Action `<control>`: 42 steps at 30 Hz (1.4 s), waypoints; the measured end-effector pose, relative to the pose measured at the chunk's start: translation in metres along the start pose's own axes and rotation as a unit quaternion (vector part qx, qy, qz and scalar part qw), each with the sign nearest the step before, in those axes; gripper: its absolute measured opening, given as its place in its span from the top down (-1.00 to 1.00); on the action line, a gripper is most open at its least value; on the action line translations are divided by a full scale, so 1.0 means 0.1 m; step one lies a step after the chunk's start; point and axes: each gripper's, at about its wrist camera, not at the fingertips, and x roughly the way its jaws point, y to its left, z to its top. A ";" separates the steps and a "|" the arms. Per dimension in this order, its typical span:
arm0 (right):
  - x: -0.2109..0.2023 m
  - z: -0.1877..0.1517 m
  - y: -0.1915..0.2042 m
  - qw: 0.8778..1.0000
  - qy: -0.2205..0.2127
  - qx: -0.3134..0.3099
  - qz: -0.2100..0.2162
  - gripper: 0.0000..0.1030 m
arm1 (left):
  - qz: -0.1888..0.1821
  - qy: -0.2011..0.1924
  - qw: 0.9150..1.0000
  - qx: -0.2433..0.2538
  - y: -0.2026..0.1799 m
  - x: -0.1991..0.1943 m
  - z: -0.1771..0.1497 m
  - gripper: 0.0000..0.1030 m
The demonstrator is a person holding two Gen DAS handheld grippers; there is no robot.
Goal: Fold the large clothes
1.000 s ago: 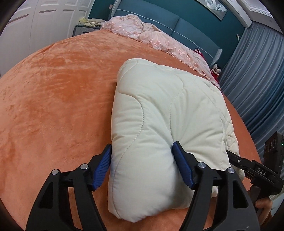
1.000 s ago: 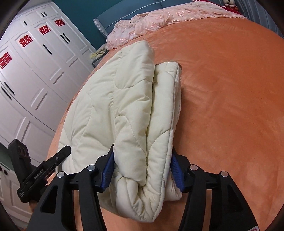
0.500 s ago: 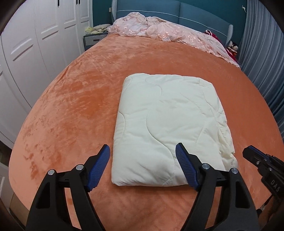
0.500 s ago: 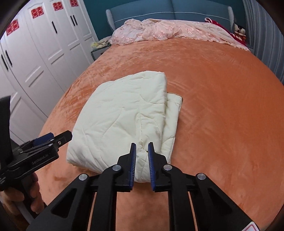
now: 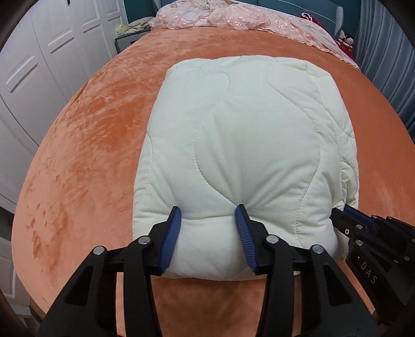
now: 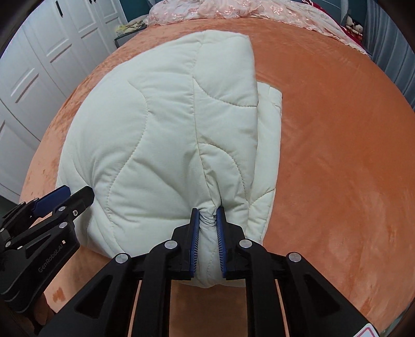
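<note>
A cream quilted garment [image 5: 246,129] lies folded into a thick pad on the orange bed cover [image 5: 90,129]. My left gripper [image 5: 207,210] is on its near edge; the jaws are closing and the blue pads dent the padding that bulges between them. In the right wrist view the same garment [image 6: 160,129] shows a second folded layer along its right side. My right gripper [image 6: 207,211] is shut on a pinched ridge of the near edge. Each gripper shows in the other's view: the right gripper [image 5: 347,217] at the garment's right corner, the left gripper [image 6: 70,197] at its left.
Crumpled pink lace fabric [image 5: 233,18] lies at the head of the bed. White wardrobe doors [image 5: 52,51] stand on the left, blue curtains [image 5: 384,51] on the right. A small nightstand [image 5: 129,39] is by the far left corner. The orange cover [image 6: 337,155] spreads wide to the right.
Half a second ago both grippers hung back from the garment, the left wide open, the right shut on nothing. Both have moved forward and down onto its near edge and closed on the padding.
</note>
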 end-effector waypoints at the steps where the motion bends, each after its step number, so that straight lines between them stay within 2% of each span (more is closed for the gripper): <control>1: 0.03 0.00 0.00 1.000 0.001 -0.001 0.000 0.74 | -0.002 0.000 1.000 -0.001 0.00 0.03 -0.02 0.38; 9: 0.14 0.02 -0.03 1.000 -0.002 0.000 0.003 0.73 | -0.004 -0.010 1.000 -0.003 -0.08 0.14 -0.07 0.59; 21: 0.12 -0.04 0.07 1.000 -0.010 -0.005 -0.003 0.73 | 0.001 -0.018 1.000 -0.003 -0.11 0.20 -0.08 0.61; 25: -0.05 -0.04 0.00 1.000 -0.012 0.012 0.020 0.72 | 0.005 -0.023 1.000 0.006 -0.13 0.15 -0.08 0.61; 26: -0.15 -0.05 -0.03 0.999 -0.015 0.024 0.031 0.68 | 0.003 -0.022 1.000 0.007 -0.12 0.12 -0.08 0.61; 28: -0.40 -0.13 -0.07 0.997 -0.032 0.042 0.050 0.47 | -0.011 -0.021 1.000 0.004 -0.06 0.00 -0.09 0.59; 29: -0.53 -0.19 -0.06 0.997 -0.044 0.044 0.046 0.22 | -0.023 -0.021 0.999 -0.006 -0.01 -0.09 -0.10 0.58; 30: -0.66 -0.25 -0.05 0.997 -0.055 0.043 0.038 -0.01 | -0.034 -0.022 0.999 -0.017 0.02 -0.17 -0.13 0.54; 32: -0.87 -0.39 -0.03 0.996 -0.073 0.039 0.040 -0.09 | -0.054 -0.025 0.998 -0.035 0.08 -0.36 -0.21 0.31; 34: -1.02 -0.54 0.00 0.995 -0.079 0.036 0.042 -0.21 | -0.053 -0.038 0.997 -0.044 0.11 -0.57 -0.34 -0.19; 36: -1.15 -0.70 0.03 0.995 -0.086 0.035 0.031 -0.39 | -0.045 -0.058 0.996 -0.050 0.12 -0.76 -0.47 -0.52; 37: -1.21 -0.77 0.04 0.995 -0.092 0.033 0.026 -0.42 | -0.041 -0.066 0.996 -0.052 0.11 -0.84 -0.54 -0.68; 39: -1.29 -0.93 0.06 0.994 -0.102 0.028 0.014 -0.47 | -0.022 -0.082 0.995 -0.058 0.10 -0.99 -0.70 -0.82; 42: -1.39 -1.17 0.04 0.993 -0.117 0.023 -0.008 -0.49 | -0.001 -0.087 0.994 -0.063 0.10 -1.09 -0.88 -0.85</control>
